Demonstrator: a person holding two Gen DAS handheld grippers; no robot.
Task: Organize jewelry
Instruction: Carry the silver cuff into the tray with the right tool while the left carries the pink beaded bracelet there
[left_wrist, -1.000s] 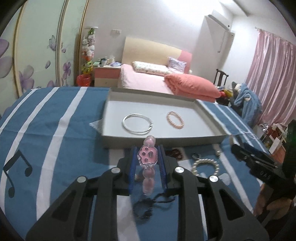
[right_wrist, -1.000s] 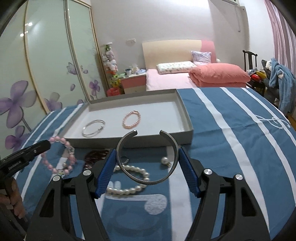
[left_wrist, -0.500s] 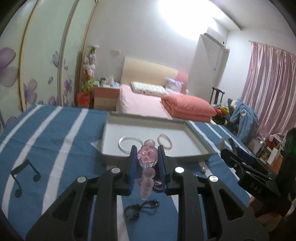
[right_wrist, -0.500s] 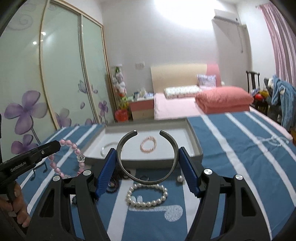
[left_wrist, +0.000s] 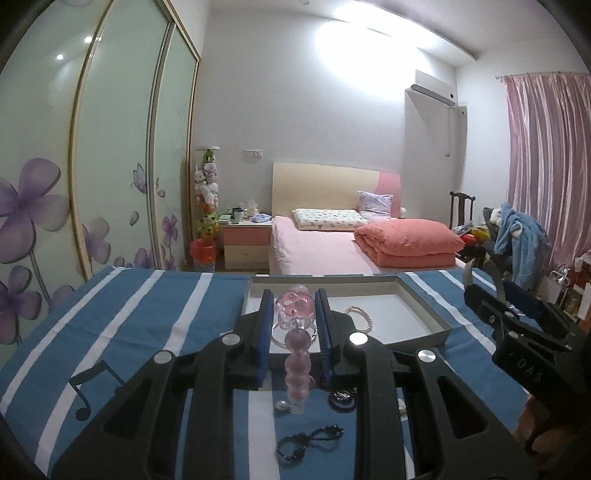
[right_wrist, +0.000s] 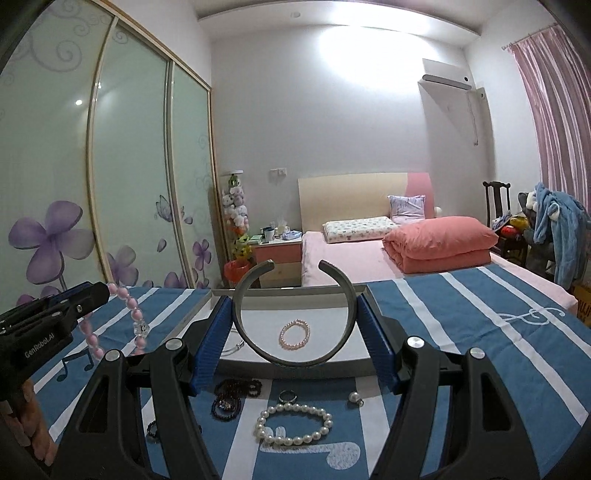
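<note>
Carrying two pieces toward the tray (right_wrist: 369, 295) at twelve o'clock.
Left claw (left_wrist: 291, 325) pinches pink bead bracelet (left_wrist: 297, 363); right claw (right_wrist: 293, 339) clamps open bangle (right_wrist: 295, 317) — advise lowering both flat, clear of earlier pieces.

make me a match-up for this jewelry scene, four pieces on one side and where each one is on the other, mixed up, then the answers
Pieces:
1. pink bead bracelet
2. metal cuff
3. white pearl bracelet
4. small pink pearl bracelet

Places:
A. lying inside the tray
B. clamped in the left gripper
C. lying on the blue striped cloth
D. clamped in the right gripper

Pairs: 1-B, 2-D, 3-C, 4-A
</note>
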